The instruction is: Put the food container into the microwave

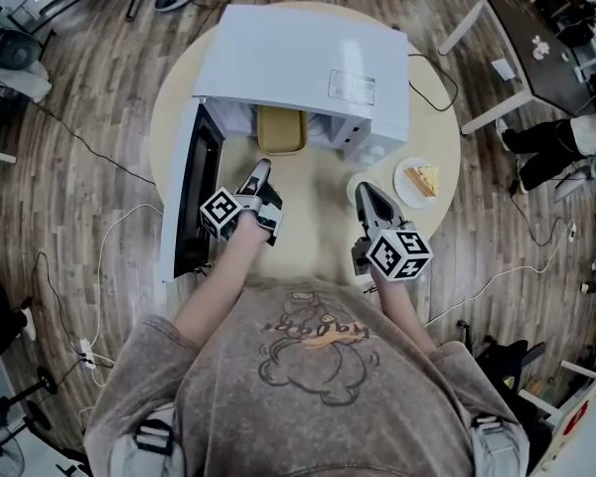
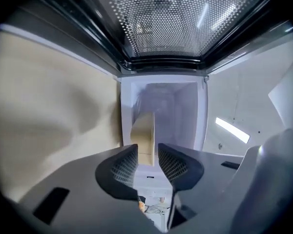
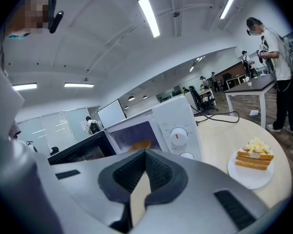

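Food container in microwave mouth, upper centre. Left claw half-spread, empty; right claw pressed together. Next, likely: close door.

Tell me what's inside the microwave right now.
A tan food container lies in the open microwave, near end at the doorway. The space behind it is covered from view.
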### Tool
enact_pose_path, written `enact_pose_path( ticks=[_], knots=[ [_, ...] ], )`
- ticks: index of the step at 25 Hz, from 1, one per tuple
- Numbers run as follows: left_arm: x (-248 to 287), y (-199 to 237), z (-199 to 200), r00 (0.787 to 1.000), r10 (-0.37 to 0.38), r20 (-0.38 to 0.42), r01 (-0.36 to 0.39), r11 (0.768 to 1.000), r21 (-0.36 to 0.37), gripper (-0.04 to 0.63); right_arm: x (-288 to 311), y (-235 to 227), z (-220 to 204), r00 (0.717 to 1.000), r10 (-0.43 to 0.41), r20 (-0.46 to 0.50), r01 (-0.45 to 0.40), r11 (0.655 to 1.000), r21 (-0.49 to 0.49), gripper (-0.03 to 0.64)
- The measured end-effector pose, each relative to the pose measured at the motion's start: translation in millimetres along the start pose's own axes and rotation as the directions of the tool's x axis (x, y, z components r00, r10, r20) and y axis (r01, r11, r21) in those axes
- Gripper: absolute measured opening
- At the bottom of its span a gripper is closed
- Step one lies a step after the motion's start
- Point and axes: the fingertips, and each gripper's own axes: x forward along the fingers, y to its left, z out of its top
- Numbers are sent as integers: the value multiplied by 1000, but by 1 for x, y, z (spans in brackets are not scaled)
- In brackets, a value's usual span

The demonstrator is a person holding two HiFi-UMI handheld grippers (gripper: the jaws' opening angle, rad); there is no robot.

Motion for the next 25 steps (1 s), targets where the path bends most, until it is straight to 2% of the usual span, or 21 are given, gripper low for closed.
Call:
enact_pose_path(
  ticks=[14, 25],
  knots=[
    [19, 7, 2, 1000, 19, 2, -19, 1000, -16, 137, -4, -8, -1, 1000, -20, 0, 20, 1000, 10, 0],
    [40, -1, 14, 1000, -6, 22, 6, 999, -35, 123, -7, -14, -4, 999, -43, -12, 43, 999, 18, 0]
  ],
)
